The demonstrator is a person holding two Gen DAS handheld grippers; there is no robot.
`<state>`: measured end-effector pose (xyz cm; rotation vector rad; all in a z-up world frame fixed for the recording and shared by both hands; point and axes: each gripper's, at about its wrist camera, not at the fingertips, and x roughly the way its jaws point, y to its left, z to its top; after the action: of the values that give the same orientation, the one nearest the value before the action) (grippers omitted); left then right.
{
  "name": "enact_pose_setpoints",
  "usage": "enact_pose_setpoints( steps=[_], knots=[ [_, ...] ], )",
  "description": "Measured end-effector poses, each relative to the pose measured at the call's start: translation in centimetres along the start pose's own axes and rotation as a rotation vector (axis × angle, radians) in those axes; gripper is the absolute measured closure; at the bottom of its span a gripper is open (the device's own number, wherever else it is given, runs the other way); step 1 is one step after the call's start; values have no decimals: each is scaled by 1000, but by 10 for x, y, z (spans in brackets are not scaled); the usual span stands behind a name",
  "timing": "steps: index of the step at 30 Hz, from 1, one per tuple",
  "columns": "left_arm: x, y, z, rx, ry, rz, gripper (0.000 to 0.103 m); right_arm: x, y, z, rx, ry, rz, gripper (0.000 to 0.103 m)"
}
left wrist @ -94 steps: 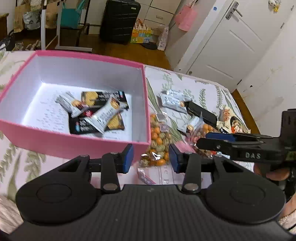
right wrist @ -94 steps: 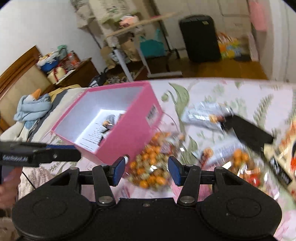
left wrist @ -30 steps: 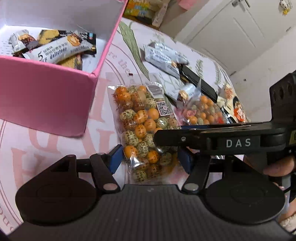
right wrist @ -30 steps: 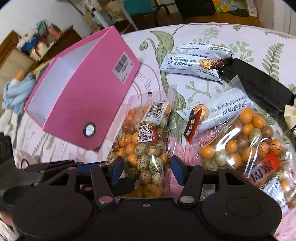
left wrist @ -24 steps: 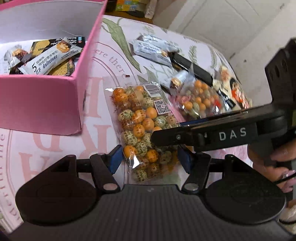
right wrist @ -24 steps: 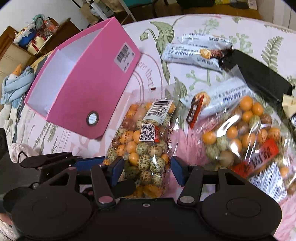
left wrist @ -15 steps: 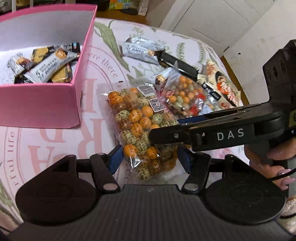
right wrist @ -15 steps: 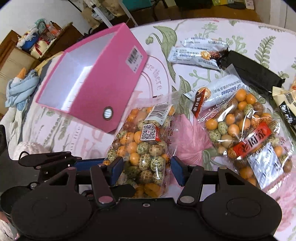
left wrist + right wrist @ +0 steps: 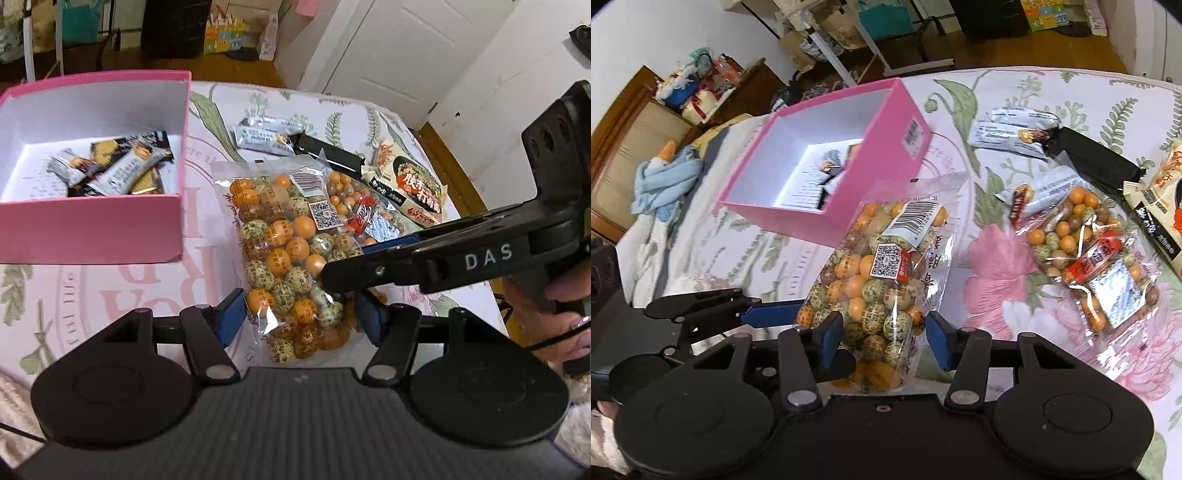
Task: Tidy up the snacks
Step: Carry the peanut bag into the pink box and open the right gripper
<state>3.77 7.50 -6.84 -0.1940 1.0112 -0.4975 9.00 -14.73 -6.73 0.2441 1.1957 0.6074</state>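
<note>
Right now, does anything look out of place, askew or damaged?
Nothing looks damaged or spilled. One oddity: both grippers are on the same bag of coated nuts, the left gripper and the right gripper, holding it tilted off the tablecloth beside the pink box.

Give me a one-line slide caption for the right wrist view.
Both grippers hold a clear bag of coated peanuts lifted above the floral cloth, near the pink box.

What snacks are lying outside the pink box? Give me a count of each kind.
Bags of round coated snacks: 2
Silver bar wrappers: 3
Black packet: 1
Cream printed packet: 1
Total: 7
</note>
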Motion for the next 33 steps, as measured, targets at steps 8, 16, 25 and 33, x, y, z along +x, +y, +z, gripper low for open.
enact_pose_setpoints(
  steps=[8, 16, 25, 33],
  knots=[
    [-56, 24, 3, 11, -81, 28, 41, -4, 46, 20, -62, -20, 75, 55],
    [-76, 82, 46, 21, -117, 157, 41, 49, 85, 97, -104, 22, 146, 56],
    [-52, 180, 111, 6, -45, 285, 41, 144, 104, 176, -42, 104, 225, 56],
    [-12, 227, 133, 28, 86, 335, 41, 210, 95, 188, 73, 161, 244, 56]
  ],
)
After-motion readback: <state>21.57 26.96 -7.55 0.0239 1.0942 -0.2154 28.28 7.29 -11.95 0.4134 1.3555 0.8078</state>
